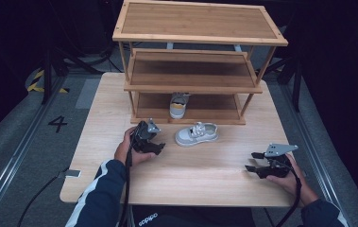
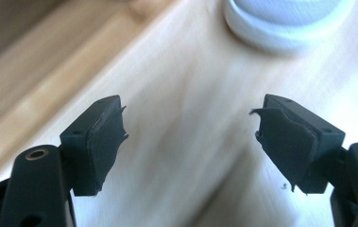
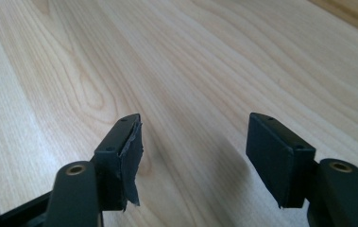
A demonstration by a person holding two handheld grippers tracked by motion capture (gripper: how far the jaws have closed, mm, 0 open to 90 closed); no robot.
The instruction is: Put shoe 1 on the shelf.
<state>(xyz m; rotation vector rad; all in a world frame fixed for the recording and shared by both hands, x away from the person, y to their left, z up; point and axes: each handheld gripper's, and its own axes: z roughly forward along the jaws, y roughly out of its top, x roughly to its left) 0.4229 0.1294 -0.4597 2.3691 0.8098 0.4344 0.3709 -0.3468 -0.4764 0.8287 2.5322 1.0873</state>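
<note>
a table (image 1: 205,182) is seen from above, with a three-tier shelf rack (image 1: 198,38) set at its far edge; one shoe (image 1: 178,105) is placed on the lowest shelf, toward its left half, lying front to back; a second shoe (image 1: 196,134) is laid on the table just in front of the rack, apart from it, turned crosswise; the left gripper (image 1: 157,145) is held just left of this second shoe, close beside it but not touching; the right gripper (image 1: 253,161) is held well to the right, nearer the front edge, pointing left; between the two grippers, bare table is found; in the left gripper view, the shoe's edge is seen ahead of the jaws, slightly right.
</note>
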